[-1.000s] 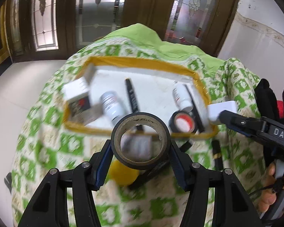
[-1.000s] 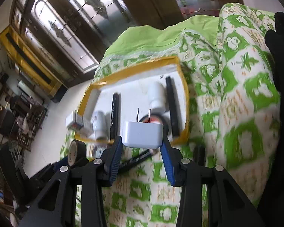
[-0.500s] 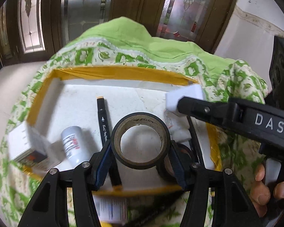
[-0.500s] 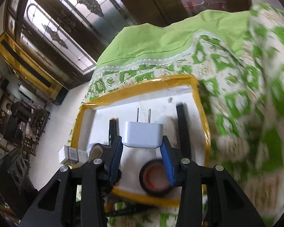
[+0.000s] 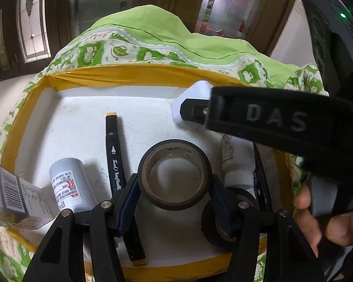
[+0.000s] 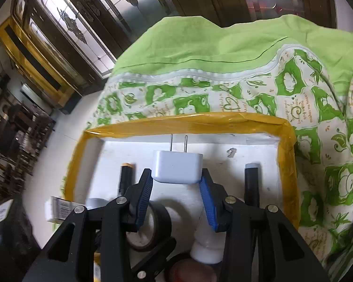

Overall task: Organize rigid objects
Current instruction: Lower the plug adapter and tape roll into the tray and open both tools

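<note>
Gripping a black tape roll (image 5: 174, 178), the left tool (image 5: 174, 202) hangs over the white, yellow-edged tray (image 5: 138, 75). The right tool (image 6: 177, 188) clamps a white plug adapter (image 6: 177, 166) above the tray's far side, prongs pointing away, a marker (image 5: 114, 155) lying below.

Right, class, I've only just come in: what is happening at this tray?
A person is sorting small items into a white tray with a yellow taped rim on a green patterned cloth. The left gripper is shut on a roll of black tape, and the right gripper is shut on a white plug adapter; both hang over the tray. Already in it lie a black marker, two white bottles and another tape roll.
</note>
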A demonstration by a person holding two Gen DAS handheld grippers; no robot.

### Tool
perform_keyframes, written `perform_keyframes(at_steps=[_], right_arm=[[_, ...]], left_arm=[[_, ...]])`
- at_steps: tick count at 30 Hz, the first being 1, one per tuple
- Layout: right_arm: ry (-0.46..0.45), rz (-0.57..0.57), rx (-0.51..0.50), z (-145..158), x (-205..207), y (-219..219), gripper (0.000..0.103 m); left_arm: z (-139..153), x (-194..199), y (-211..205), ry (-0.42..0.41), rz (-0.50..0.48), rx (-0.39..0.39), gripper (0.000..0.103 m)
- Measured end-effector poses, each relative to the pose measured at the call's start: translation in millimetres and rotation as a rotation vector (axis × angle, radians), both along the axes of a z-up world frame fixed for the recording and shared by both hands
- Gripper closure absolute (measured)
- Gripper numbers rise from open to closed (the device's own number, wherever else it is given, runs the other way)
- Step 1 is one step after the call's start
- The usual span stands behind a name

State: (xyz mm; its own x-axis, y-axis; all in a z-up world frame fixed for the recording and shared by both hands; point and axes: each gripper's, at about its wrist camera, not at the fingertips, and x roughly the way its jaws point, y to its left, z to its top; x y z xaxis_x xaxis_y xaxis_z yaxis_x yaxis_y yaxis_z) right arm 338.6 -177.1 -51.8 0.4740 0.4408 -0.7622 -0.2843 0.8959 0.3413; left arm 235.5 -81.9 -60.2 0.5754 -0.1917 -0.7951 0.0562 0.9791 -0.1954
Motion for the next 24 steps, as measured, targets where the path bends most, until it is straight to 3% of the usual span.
perform_keyframes(at_steps=[5,10,15,24], right_arm=[[-0.024,-0.038,0.032,2,-2,-11,0.062],[-0.048,-0.092,0.092,13,-16,-30,0.055],[-0.052,-0.137,0.155,22,-39,-48,0.048],[-0.079,-0.158,0.190,36,-89,-61,0.038]], left_arm=[[3,-6,2,0.007,-0.013,-0.012,0.039],[18,-36,10,-0.029,-0.017,0.008,0.034],[26,-96,32,-0.052,0.014,0.011,0.027],[28,-184,71,-0.060,0.137,-0.028,0.026]])
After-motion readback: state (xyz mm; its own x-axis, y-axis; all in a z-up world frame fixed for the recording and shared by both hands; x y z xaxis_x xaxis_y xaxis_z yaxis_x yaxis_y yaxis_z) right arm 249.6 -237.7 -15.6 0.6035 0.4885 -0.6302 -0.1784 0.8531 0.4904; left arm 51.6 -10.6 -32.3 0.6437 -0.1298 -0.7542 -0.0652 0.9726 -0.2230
